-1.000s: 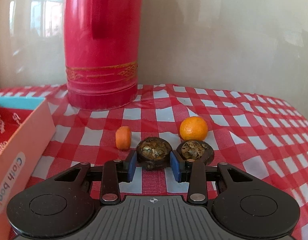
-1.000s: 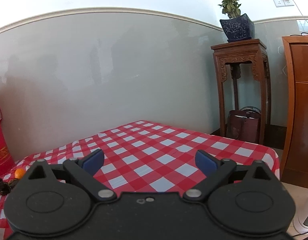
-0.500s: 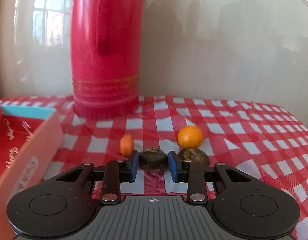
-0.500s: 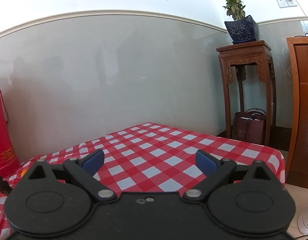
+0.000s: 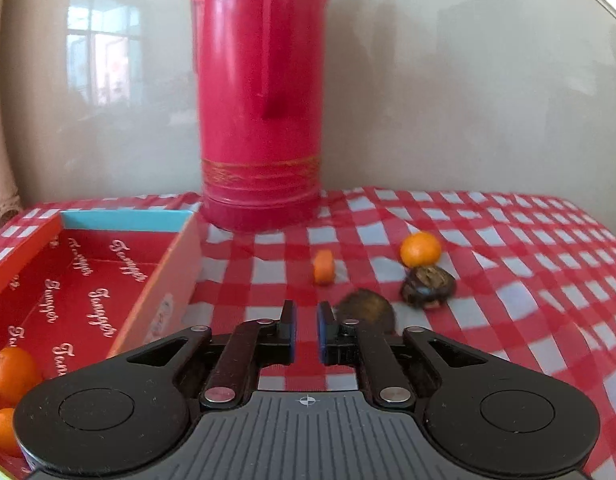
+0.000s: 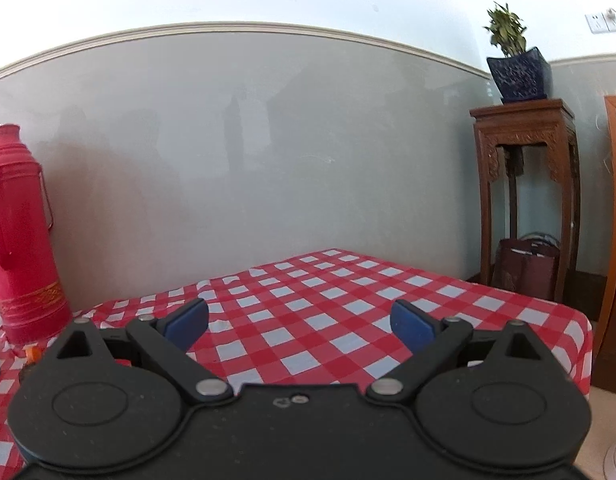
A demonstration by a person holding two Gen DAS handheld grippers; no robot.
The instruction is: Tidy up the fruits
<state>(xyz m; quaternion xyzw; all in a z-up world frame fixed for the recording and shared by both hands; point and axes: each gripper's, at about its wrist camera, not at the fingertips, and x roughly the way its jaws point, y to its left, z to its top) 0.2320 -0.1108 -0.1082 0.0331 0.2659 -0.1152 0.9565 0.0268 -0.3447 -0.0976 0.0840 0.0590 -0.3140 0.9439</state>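
Observation:
In the left wrist view my left gripper [image 5: 306, 330] is nearly shut with nothing between its pads. A dark brown fruit [image 5: 365, 308] lies blurred on the cloth just right of the fingers. A second dark fruit [image 5: 427, 286] lies further right, with a tangerine [image 5: 421, 249] behind it and a small orange piece [image 5: 323, 266] to the left. A red box [image 5: 160, 276] at left holds two tangerines [image 5: 14, 372]. My right gripper [image 6: 300, 322] is open and empty above the checked tablecloth [image 6: 327, 312].
A tall red thermos [image 5: 262, 120] stands at the back against the grey wall; it also shows in the right wrist view [image 6: 18, 240]. A wooden stand [image 6: 523, 184] with a potted plant [image 6: 515, 64] stands beyond the table's right edge.
My left gripper rose and shifted left, and the dark fruit it held slipped out and now lies to the right; the jaws closed further. The right gripper turned slightly, bringing the thermos into view.

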